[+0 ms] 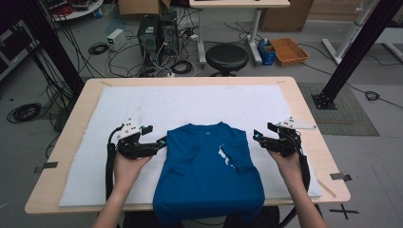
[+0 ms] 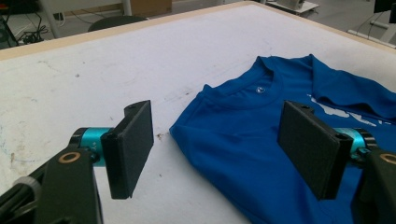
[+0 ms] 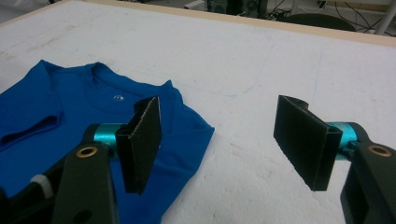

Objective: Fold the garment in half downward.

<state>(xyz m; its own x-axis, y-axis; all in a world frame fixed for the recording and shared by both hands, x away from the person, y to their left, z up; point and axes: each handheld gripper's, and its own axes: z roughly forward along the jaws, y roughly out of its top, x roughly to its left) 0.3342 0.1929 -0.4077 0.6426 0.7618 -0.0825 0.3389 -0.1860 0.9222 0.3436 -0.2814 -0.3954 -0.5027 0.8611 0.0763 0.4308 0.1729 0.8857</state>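
Beyond the wooden table (image 1: pixel 304 109), a black stool (image 1: pixel 226 57), computer towers (image 1: pixel 158 32) and tangled cables (image 1: pixel 178 66) crowd the grey floor (image 1: pixel 370 137).

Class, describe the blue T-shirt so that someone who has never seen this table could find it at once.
Start at the wooden table with the white cloth spread over it. On the near middle of that cloth, between the left gripper and the right gripper, lies the blue T-shirt, collar away from the person, sleeves folded in, hem hanging over the near edge. It is the one blue thing on the cloth, with a white print.
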